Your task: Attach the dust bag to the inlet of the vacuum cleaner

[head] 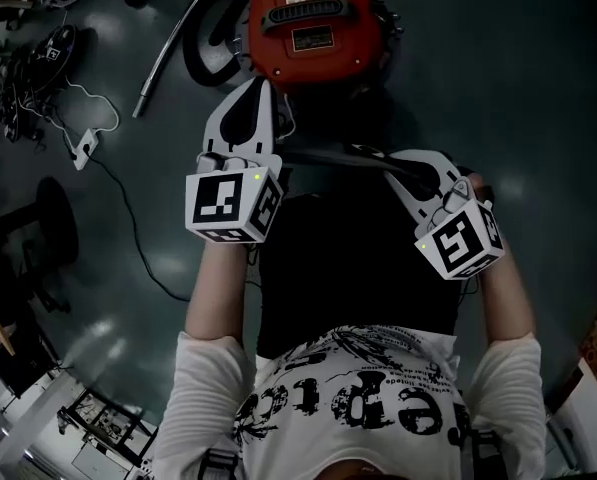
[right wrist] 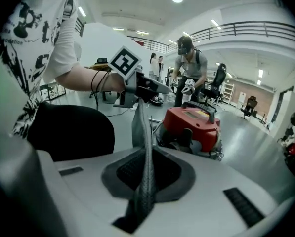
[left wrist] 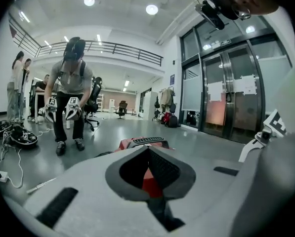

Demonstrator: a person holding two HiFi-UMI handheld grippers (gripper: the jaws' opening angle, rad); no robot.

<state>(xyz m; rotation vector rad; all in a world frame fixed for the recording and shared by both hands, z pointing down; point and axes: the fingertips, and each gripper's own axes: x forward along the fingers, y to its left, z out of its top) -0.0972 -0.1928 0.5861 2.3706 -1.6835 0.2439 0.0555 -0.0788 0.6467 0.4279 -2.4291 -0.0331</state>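
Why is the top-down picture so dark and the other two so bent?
Head view: underexposed, only the red vacuum cleaner stands out, faint glints on the floor. Both gripper views: bright, wide-angle, black corners, bowed balcony railing, ceiling lamps blown white.

Head view looks steeply down; all 3 views share the vacuum cleaner point(head: 313, 23).

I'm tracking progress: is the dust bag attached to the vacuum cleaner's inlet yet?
Not yet attached. The dust bag hangs clamped in the right gripper, apart from the red vacuum cleaner standing on the floor.
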